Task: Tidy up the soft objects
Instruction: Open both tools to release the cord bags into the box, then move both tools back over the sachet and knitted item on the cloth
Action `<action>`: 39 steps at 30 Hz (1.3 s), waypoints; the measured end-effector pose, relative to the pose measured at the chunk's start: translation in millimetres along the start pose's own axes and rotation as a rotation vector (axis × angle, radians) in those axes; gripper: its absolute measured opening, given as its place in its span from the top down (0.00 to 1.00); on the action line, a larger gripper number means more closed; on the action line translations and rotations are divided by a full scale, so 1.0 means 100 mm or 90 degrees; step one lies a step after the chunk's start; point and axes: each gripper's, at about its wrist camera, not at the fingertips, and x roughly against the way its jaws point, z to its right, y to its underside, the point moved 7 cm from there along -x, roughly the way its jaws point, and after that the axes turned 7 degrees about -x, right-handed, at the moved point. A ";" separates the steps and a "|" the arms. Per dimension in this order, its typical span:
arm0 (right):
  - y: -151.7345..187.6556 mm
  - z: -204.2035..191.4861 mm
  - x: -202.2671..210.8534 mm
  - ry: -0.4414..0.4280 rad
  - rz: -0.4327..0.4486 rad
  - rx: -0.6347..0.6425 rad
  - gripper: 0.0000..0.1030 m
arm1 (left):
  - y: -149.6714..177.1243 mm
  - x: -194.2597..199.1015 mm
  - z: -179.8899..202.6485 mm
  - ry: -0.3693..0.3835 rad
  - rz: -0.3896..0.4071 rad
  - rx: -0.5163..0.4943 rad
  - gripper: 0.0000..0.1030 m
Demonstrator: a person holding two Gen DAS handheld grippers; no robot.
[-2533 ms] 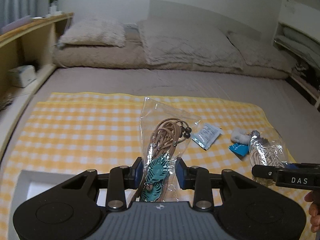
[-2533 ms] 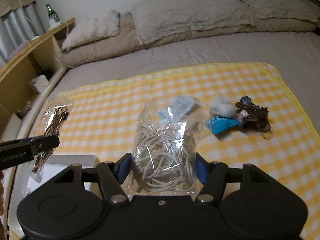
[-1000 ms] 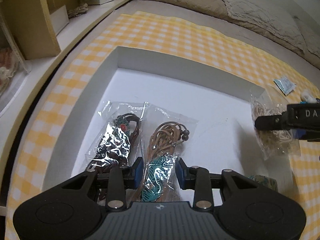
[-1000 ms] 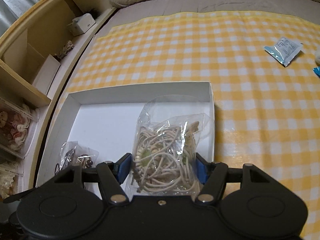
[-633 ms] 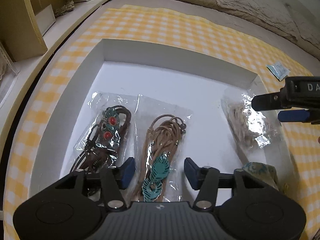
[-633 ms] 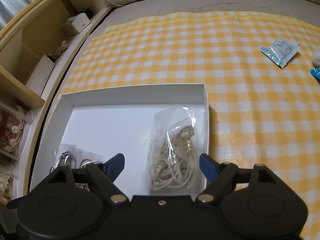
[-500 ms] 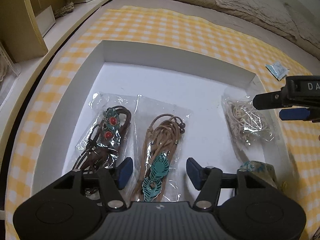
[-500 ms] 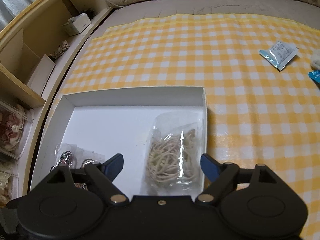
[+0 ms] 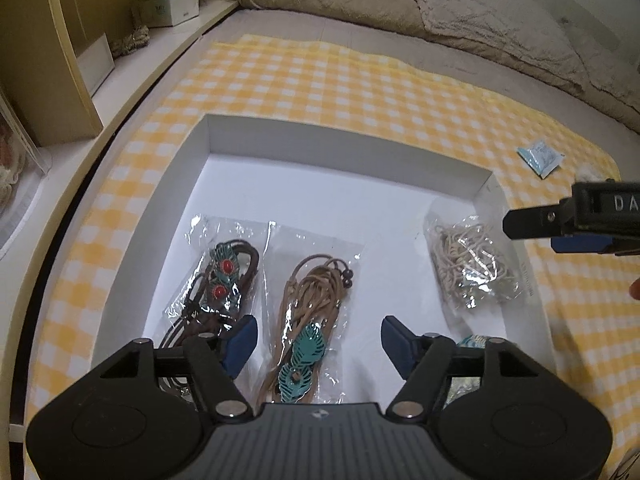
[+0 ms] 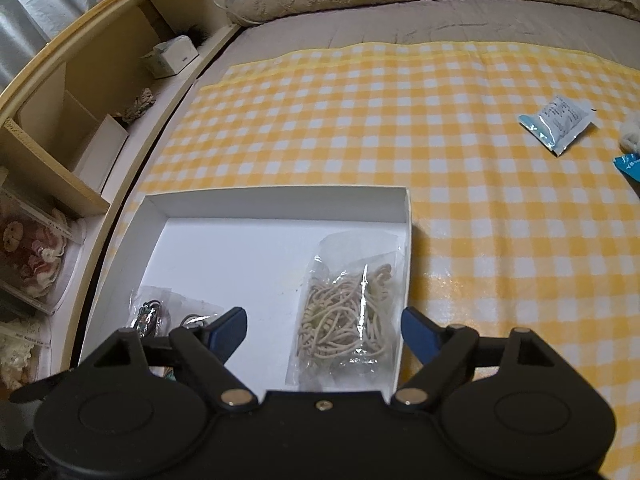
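A white shallow box lies on the yellow checked cloth. In it lie a clear bag with a tan cord necklace and teal feather, a bag with a dark brown, red-beaded piece to its left, and a bag of cream cords at the right wall, also in the right wrist view. My left gripper is open just above the feather bag. My right gripper is open above the cream cord bag; it shows at the right edge of the left wrist view.
A small blue-white sachet and a blue packet lie on the cloth at the right. A wooden shelf unit with a tissue box runs along the left. Pillows lie at the back of the bed.
Both grippers carried their bags over the box, opened and let them go. The feather bag and the cream cord bag now lie in the box, and both grippers have drawn back slightly.
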 end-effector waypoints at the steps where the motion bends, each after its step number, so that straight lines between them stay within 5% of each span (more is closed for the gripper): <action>1: 0.00 0.00 0.02 -0.001 0.002 0.004 0.18 | -0.01 0.02 0.00 -0.001 0.003 0.000 0.31; 22: -0.03 0.08 0.60 -0.019 0.089 0.078 0.17 | -0.27 0.50 0.13 -0.018 0.081 0.002 0.23; 32: -0.04 0.16 0.89 -0.009 0.155 0.142 0.00 | -0.46 0.71 0.22 -0.033 0.142 0.001 0.05; 39: -0.07 0.36 1.05 0.029 0.199 0.169 0.00 | -0.67 0.75 0.53 -0.021 0.177 -0.025 0.00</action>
